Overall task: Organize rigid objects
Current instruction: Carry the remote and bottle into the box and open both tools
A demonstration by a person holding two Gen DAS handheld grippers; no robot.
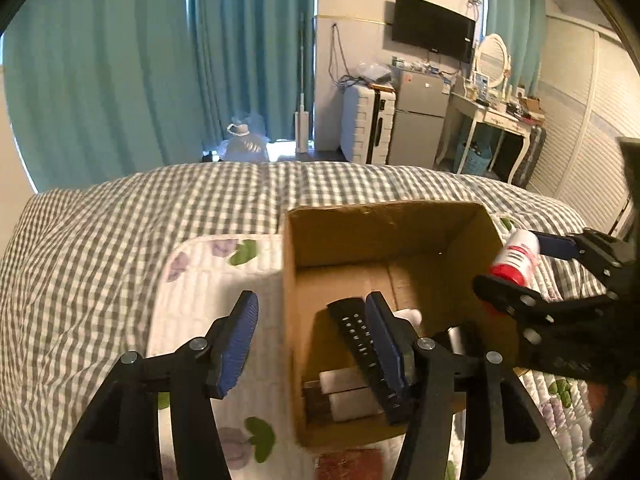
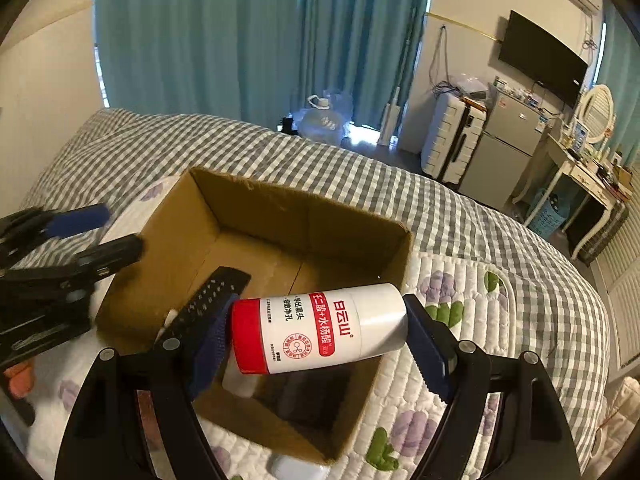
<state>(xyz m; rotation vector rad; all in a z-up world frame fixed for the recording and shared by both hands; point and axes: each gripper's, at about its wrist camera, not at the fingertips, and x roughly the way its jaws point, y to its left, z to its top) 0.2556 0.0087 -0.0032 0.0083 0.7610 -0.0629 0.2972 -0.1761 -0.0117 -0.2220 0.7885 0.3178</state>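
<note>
An open cardboard box [image 1: 436, 276] [image 2: 168, 248] stands on the bed. Inside lie a black perforated strap [image 1: 360, 344] [image 2: 212, 296] and white and dark blocks [image 1: 344, 392]. My right gripper [image 2: 320, 332] is shut on a white bottle with a red cap [image 2: 320, 328] [image 1: 518, 258], held sideways over the box's near right part. My left gripper [image 1: 312, 336] is open and empty, straddling the box's left wall with one finger inside the box. It shows at the left in the right wrist view [image 2: 92, 232].
The box sits on a white floral quilted mat [image 1: 208, 280] [image 2: 460, 360] over a grey checked bedspread [image 1: 120, 220]. Beyond the bed are teal curtains, a water jug [image 1: 244, 144], a white suitcase, a small fridge and a dressing table.
</note>
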